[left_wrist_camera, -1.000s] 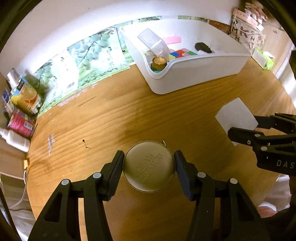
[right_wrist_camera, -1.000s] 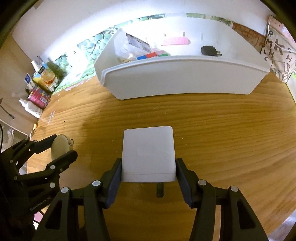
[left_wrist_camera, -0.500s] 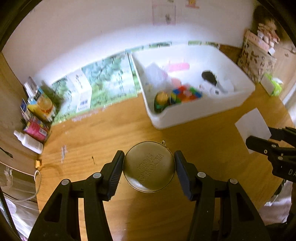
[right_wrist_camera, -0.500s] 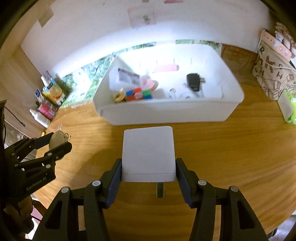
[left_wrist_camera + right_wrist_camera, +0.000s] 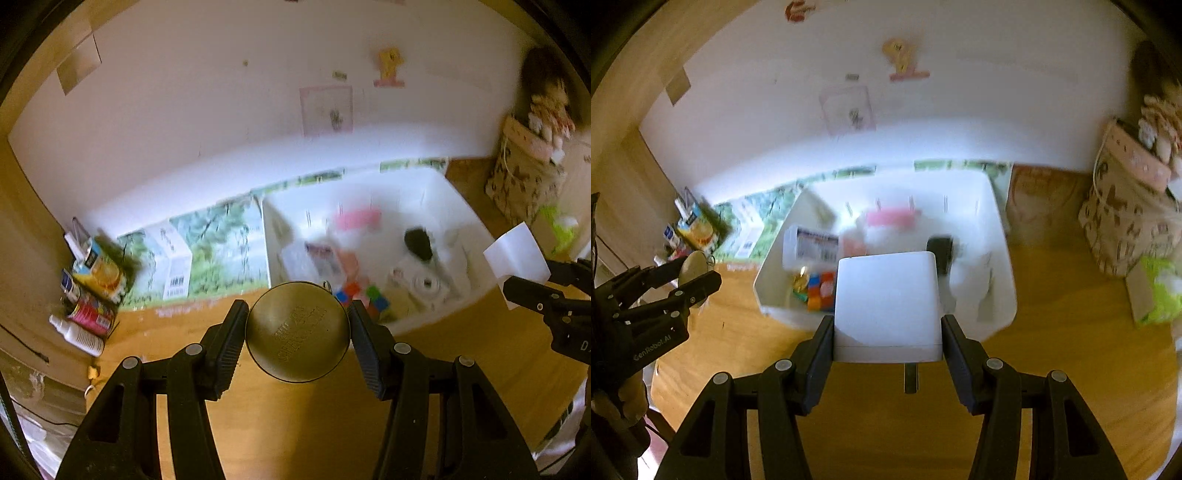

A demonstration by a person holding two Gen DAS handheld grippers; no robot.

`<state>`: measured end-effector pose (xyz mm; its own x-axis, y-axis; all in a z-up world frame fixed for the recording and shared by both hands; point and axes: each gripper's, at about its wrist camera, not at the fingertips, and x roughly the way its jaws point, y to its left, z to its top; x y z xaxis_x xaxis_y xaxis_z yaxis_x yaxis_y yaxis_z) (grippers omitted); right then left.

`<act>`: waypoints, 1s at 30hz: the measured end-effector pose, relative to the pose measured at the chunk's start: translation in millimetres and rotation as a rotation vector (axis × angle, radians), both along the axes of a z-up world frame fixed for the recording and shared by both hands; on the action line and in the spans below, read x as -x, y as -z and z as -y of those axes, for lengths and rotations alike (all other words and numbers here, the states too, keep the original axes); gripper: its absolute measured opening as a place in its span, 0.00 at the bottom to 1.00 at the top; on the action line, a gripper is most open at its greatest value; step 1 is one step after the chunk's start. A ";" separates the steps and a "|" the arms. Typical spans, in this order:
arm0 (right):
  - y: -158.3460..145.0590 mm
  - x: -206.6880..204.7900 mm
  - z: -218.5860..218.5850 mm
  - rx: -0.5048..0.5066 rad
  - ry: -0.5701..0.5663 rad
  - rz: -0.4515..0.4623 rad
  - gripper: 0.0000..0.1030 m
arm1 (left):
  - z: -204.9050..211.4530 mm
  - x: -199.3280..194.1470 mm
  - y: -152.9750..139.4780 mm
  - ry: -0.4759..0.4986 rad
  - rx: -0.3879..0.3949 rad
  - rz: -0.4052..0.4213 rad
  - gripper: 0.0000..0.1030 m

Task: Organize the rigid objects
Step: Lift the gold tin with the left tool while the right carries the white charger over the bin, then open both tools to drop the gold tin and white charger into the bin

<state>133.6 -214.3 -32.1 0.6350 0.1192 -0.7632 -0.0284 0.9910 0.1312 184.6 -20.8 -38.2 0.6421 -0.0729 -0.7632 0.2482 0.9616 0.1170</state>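
Note:
My left gripper (image 5: 297, 328) is shut on a round gold tin (image 5: 297, 332) with embossed lettering, held high above the wooden table. My right gripper (image 5: 888, 332) is shut on a white square box (image 5: 886, 306) with a metal prong below it, held above the near wall of the white bin (image 5: 1001, 229). The bin (image 5: 465, 218) holds a colour cube (image 5: 820, 288), a black plug (image 5: 940, 245), a pink item (image 5: 890, 216) and a labelled clear box (image 5: 812, 247). The left gripper with the tin shows at the left of the right wrist view (image 5: 692, 271); the right gripper with the box shows at the right of the left wrist view (image 5: 517, 258).
Cartons, a can and a white bottle (image 5: 77, 334) stand at the table's far left by the wall. A green-printed box (image 5: 218, 251) lies left of the bin. A patterned fabric bag (image 5: 1126, 221) and a green packet (image 5: 1160, 291) sit at the right.
Both grippers have risen well above the table with their objects still held. The views now look down into the bin, and the wall fills more of each frame.

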 end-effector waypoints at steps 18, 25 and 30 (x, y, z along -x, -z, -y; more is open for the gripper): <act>26.0 -63.4 46.3 -0.104 -0.064 0.152 0.55 | 29.4 -49.3 5.7 -0.117 0.216 0.197 0.57; 42.8 -73.5 56.3 -0.138 -0.061 0.188 0.46 | 43.4 -68.1 26.4 -0.120 0.223 0.134 0.57; 47.3 -77.6 57.4 -0.172 -0.085 0.203 0.45 | 51.2 -72.4 31.7 -0.115 0.207 0.112 0.57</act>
<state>211.2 -271.8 -79.4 0.7552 0.2953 -0.5853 -0.1535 0.9476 0.2801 257.0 -72.1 -69.8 0.7346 -0.1415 -0.6636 0.1324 0.9891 -0.0645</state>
